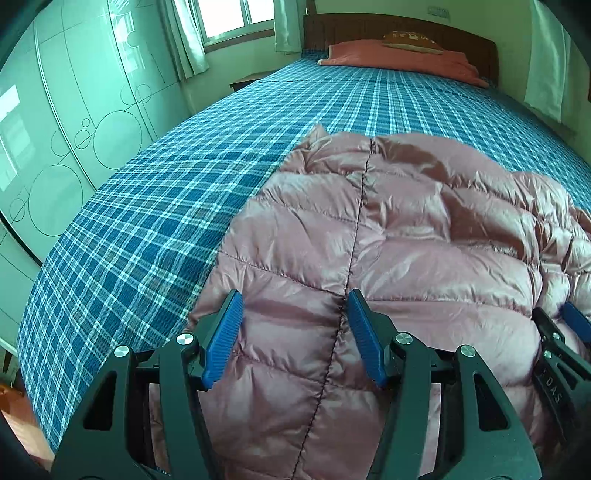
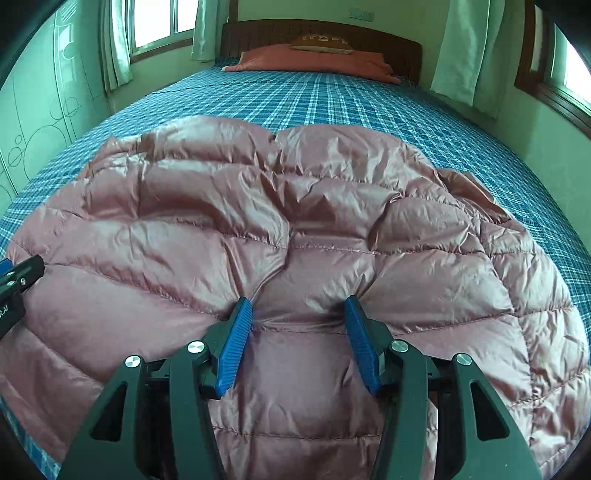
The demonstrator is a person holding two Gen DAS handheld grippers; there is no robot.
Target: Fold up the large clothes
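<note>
Left wrist view: both the left claw [image 1: 293,301] and right claw [image 2: 298,308] spread wide over the pink down jacket [image 1: 406,229].

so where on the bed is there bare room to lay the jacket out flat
Bare plaid sheet lies between the pink down jacket and the wardrobe side, and beyond it up to the pillow. The near end is crowded: both grippers are on the jacket.

blue plaid bed [image 1: 155,206], dark wooden headboard [image 2: 321,31], curtained window [image 1: 225,18], pale green wardrobe [image 1: 66,122]
</note>
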